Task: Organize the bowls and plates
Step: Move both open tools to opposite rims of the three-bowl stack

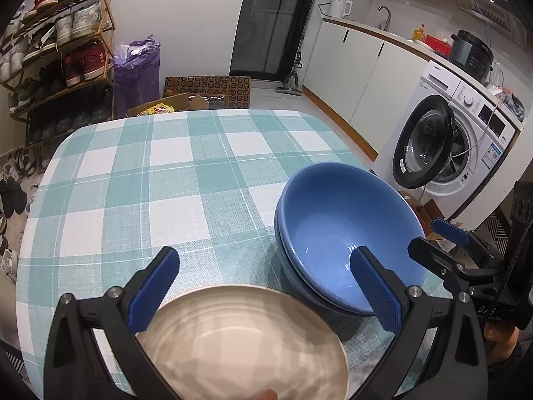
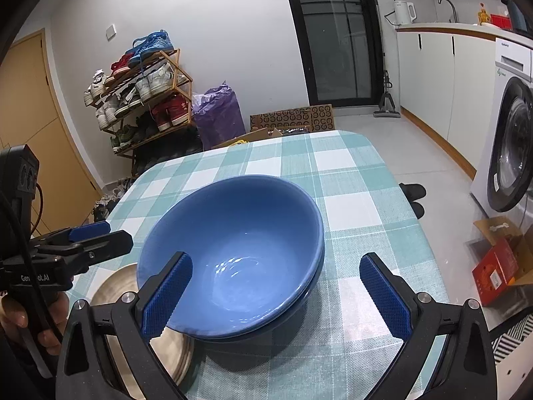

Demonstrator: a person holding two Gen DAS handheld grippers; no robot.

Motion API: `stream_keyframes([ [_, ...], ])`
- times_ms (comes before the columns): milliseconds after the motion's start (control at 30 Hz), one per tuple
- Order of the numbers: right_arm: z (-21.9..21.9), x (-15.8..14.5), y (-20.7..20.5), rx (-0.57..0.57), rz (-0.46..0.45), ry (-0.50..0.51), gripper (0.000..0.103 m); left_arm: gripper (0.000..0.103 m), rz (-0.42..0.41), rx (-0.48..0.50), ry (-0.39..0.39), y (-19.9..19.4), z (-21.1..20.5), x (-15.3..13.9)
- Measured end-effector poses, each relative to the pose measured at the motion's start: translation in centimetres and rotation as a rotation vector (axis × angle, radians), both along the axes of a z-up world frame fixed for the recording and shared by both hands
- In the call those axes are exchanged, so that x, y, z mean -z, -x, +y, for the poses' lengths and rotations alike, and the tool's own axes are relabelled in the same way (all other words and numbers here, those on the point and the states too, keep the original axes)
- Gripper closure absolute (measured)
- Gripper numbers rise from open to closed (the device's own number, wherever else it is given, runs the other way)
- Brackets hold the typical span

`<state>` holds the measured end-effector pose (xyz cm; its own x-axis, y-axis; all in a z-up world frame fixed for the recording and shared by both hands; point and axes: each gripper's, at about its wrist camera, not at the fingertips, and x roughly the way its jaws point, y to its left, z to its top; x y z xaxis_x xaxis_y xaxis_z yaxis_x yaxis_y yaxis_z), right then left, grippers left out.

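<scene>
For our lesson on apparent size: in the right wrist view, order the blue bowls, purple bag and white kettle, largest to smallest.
1. Blue bowls, nearest the camera.
2. Purple bag.
3. White kettle, farthest away.

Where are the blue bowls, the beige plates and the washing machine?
Blue bowls (image 2: 240,253): right wrist view, inside of the top bowl.
Beige plates (image 1: 243,340): left wrist view, top plate's face.
Washing machine (image 1: 429,146): left wrist view, open door's glass.

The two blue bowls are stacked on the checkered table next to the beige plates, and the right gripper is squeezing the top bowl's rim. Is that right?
Almost. The blue bowls are stacked on the checkered table beside the beige plates, but the right gripper isn't squeezing anything. The right wrist view shows its jaws wide open, nothing pressed between them.
</scene>
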<state>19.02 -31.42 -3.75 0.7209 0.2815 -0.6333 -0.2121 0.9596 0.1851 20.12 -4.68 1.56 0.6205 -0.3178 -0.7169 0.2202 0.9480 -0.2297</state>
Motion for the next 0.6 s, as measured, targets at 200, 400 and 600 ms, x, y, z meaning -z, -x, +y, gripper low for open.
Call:
stream_keyframes([
  [200,-0.4,0.4,-0.6,0.011,0.018,-0.010,0.001,0.000,0.014,0.011,0.008,-0.5,-0.2,0.4],
  [400,-0.7,1.1,-1.1,0.011,0.038,-0.021,0.001,0.000,0.034,0.015,0.020,-1.0,-0.4,1.0],
  [600,-0.8,1.5,-1.5,0.013,0.049,-0.021,0.001,0.000,0.055,0.024,0.029,-1.5,-0.5,1.7],
])
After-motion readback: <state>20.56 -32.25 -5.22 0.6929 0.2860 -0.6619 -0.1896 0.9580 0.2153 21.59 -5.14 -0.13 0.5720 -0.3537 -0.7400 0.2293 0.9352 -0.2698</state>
